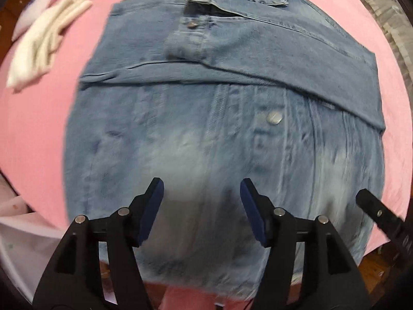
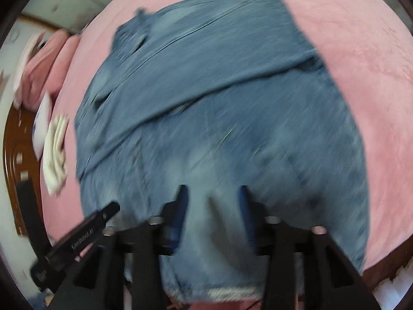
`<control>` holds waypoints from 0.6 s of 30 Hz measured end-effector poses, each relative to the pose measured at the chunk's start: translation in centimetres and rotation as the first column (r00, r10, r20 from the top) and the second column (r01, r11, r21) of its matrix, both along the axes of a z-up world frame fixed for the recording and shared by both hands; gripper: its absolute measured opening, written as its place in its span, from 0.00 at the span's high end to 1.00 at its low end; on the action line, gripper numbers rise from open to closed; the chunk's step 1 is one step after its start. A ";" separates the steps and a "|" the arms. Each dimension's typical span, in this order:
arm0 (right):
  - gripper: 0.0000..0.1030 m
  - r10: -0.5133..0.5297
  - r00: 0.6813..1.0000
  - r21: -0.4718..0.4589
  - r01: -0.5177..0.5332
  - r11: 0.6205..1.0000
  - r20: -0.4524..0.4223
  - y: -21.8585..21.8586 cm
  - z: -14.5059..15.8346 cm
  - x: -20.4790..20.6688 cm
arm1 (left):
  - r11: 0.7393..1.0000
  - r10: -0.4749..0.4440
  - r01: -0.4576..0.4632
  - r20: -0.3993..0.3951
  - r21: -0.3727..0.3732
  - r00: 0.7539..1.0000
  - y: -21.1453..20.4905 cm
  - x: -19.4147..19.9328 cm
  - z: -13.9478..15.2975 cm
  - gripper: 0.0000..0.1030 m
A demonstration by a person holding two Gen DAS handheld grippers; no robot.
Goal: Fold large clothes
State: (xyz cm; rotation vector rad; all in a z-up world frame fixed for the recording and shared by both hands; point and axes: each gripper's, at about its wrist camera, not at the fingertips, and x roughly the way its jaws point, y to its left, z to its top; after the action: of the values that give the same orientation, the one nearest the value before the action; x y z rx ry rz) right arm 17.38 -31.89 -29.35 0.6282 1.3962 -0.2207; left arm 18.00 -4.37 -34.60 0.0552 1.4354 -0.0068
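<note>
The denim jacket [image 1: 211, 118] lies flat on the pink bedsheet [image 1: 38, 129], filling the middle of both views, with its sleeves crossed over the chest below the collar at the top. The left gripper [image 1: 201, 193] hangs over the lower body panel, jaws partly apart and empty. The right gripper [image 2: 213, 199] is the same above the hem. A folded white garment [image 1: 44, 41] sits upper left. Sleeves look done; next likely calls for pinching the hem corners and carrying them toward the collar.

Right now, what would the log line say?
denim jacket: sleeves folded across, on pink sheet | left gripper: open, empty | right gripper: open, empty
</note>
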 end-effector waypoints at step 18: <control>0.15 0.139 0.978 -0.099 -0.124 0.987 0.157 13.8 16.2 -5.8 | 0.988 -0.068 0.080 0.091 -0.136 0.994 7.4 -6.3 13.4 0.33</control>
State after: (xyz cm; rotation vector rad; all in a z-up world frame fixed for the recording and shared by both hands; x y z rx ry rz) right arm 11.58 -18.12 -13.16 0.4681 1.2572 -0.1215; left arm 11.70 3.05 -21.19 -0.0060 1.3428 -0.1639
